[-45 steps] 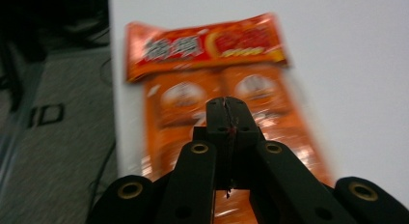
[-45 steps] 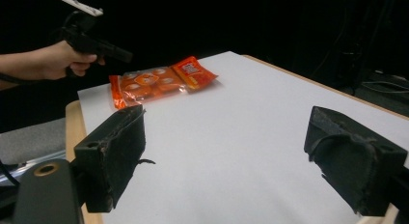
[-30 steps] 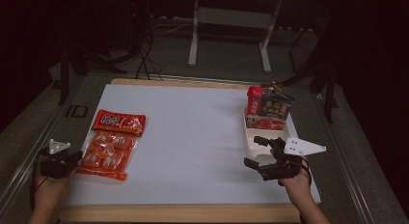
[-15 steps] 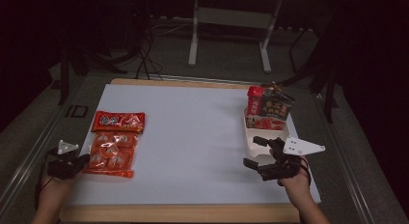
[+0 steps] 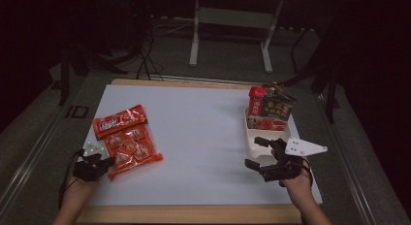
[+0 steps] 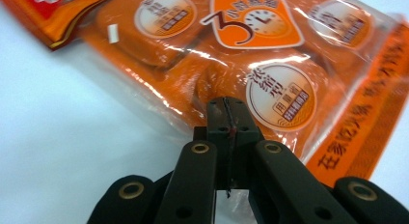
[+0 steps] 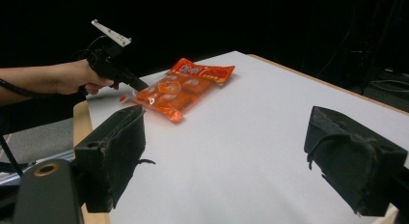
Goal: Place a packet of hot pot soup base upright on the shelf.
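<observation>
The left gripper [image 5: 107, 162] has moved in to the orange snack bag [image 5: 130, 148] at nine o'clock, jaws together on its near edge, so the pull can start. The right gripper [image 5: 258, 152], jaws apart, waits by the white tray [image 5: 254, 137] at three o'clock.

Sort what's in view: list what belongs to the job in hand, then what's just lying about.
In the job:
orange snack pack
left gripper, shut, at the pack's near edge

Lying about:
red wrapped bar
white tray
cartons standing in the tray
right gripper, open, holding nothing
</observation>
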Demonstrator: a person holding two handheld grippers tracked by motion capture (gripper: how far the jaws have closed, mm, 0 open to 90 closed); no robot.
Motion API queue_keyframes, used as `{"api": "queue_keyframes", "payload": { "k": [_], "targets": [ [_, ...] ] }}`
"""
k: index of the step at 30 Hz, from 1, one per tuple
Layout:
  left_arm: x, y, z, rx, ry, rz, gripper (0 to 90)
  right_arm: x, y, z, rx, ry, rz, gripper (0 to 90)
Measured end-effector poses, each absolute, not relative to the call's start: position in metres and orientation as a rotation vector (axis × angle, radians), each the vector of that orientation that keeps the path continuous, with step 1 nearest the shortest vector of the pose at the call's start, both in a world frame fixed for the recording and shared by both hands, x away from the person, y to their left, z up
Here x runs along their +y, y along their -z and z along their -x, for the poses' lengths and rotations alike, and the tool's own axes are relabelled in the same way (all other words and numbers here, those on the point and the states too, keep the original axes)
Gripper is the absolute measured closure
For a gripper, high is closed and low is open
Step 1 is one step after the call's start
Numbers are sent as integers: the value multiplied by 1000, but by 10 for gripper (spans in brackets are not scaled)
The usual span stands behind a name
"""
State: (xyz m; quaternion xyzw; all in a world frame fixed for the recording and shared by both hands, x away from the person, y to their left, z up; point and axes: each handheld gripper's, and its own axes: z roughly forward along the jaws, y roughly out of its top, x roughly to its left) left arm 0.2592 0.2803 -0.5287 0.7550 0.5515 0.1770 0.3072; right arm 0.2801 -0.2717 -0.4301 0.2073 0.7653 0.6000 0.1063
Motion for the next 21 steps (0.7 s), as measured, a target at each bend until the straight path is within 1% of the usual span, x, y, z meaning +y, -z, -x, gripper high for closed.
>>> {"api": "queue_keyframes", "payload": {
  "k": [3,6,10,13,21],
  "targets": [
    [273,528,-261,1439,-467,-2011,900,-271,430,-280,2257,-1768,-609,143],
    [276,527,-263,1443,-472,-1993,900,-271,430,-280,2260,-1768,-607,143],
    [285,525,-273,1510,-549,-1942,900,-272,430,-280,2259,-1770,-607,143],
    [293,525,-282,1565,-582,-1902,900,-273,430,-280,2256,-1772,-609,143],
    [306,523,-308,1618,-669,-1874,900,-273,430,-280,2257,-1773,-610,143]
  ]
}}
